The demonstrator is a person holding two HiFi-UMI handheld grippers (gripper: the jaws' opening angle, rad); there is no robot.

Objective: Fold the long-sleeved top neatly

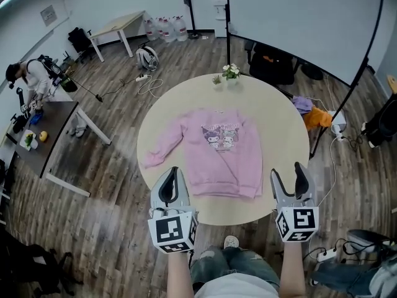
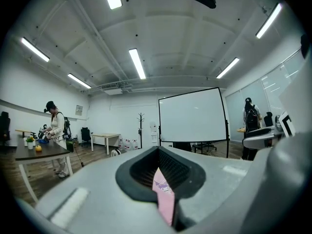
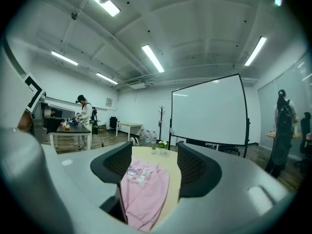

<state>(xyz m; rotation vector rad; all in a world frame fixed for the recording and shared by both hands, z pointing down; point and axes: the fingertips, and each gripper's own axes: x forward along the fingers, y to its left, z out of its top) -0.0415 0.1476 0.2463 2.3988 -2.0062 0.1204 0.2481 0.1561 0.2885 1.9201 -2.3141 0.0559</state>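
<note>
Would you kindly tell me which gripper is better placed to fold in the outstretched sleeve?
Left. The left gripper is nearest the sleeve stretched out left of the pink top, though its jaws are together; the right gripper, open, sits across the garment.

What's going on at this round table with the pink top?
A person holds tongs in each hand over a table. A pink top lies flat on it, print up, with one sleeve spread to the left. Neither pair grips it: the left tongs are shut by its lower left corner, and the right tongs are open by its lower right.
</note>
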